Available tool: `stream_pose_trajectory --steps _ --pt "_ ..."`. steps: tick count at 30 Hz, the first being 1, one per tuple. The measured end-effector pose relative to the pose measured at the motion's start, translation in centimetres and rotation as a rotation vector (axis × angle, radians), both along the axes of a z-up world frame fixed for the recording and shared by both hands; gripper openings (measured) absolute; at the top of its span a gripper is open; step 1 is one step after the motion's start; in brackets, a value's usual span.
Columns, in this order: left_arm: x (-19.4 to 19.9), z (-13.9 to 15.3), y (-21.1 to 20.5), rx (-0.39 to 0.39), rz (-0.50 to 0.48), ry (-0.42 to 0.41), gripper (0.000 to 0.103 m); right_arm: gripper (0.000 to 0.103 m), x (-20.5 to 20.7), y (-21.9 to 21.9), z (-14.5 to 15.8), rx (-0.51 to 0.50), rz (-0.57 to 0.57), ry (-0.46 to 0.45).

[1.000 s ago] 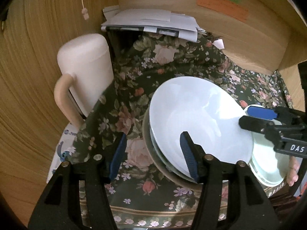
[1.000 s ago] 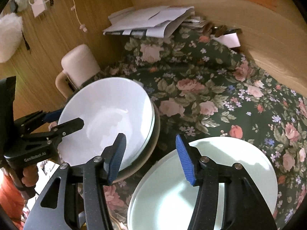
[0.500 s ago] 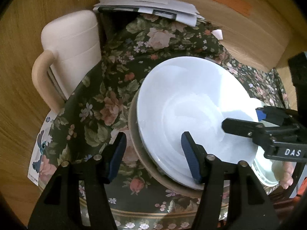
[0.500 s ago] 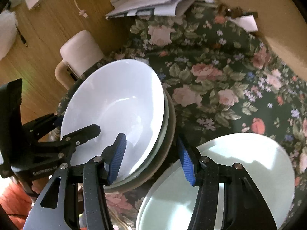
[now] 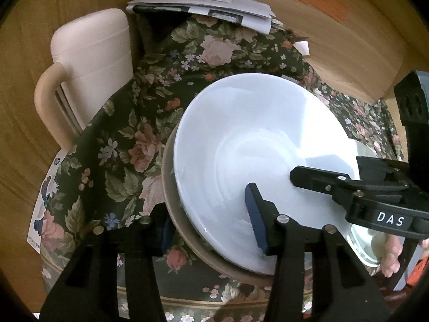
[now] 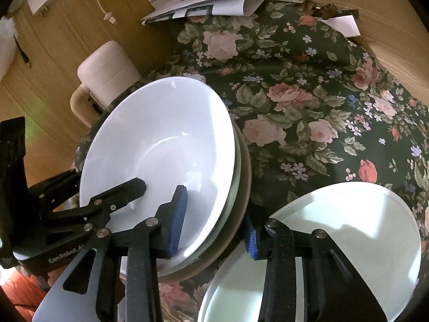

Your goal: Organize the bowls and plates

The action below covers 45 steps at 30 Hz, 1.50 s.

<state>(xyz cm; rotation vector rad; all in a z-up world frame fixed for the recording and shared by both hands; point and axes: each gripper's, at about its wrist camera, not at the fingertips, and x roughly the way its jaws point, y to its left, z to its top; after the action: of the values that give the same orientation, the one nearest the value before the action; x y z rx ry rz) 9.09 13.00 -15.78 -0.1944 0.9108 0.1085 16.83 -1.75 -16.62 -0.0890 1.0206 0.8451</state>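
I'm at the gripping step: both of my tools are closing on the stack of dishes, the white bowl on top, nested over a thinner plate and a brown-rimmed dish, all sitting on the floral cloth that covers the surface. My left hand-held gripper straddles the stack's near rim, one finger inside the bowl and one outside under the brown rim; its jaws have just been closing with the rim between them, though I can't tell whether the pads press yet. My right hand-held gripper straddles the opposite rim the same way, also just narrowing, contact equally unclear. The pale green plate lies just beside the stack (probably where things get sorted next). Next I judge both need a firm, even pinch before lifting level.
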Motion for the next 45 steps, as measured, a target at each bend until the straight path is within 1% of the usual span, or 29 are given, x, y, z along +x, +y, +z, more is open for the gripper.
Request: stream_pose_trajectory --steps 4,6,10,14,17,21,27,32,45 --pt "0.0 0.1 -0.4 0.023 0.017 -0.015 0.048 0.033 0.1 -0.3 0.1 0.014 -0.024 0.013" --pt "0.0 0.2 -0.5 0.033 0.026 -0.023 0.048 0.033 -0.1 -0.5 0.3 0.016 -0.036 0.001" --pt "0.0 0.4 -0.6 0.011 0.041 -0.032 0.048 0.033 -0.2 -1.2 0.8 0.030 -0.063 -0.009" --pt "0.1 1.0 -1.2 0.030 0.042 -0.063 0.048 0.033 -0.2 -2.0 1.6 0.052 -0.085 -0.012" --pt "0.3 1.7 -1.5 0.027 0.038 -0.086 0.048 0.032 -0.6 -2.7 2.4 0.066 -0.103 -0.036" --pt "0.6 2.5 -2.1 0.028 0.029 -0.107 0.048 0.032 -1.0 -3.6 3.7 0.090 -0.134 -0.067" --pt "1.0 3.5 -3.3 0.021 0.009 -0.134 0.048 0.032 -1.3 -4.7 4.7 0.096 -0.160 -0.100" --pt "1.3 3.9 -4.4 0.018 -0.009 -0.151 0.048 0.032 -1.3 -6.3 5.2 0.115 -0.184 -0.105" --pt "1.2 4.7 -8.4 0.001 -0.073 -0.172 0.048 0.032 -2.6 -10.8 6.2 0.124 -0.252 -0.135"
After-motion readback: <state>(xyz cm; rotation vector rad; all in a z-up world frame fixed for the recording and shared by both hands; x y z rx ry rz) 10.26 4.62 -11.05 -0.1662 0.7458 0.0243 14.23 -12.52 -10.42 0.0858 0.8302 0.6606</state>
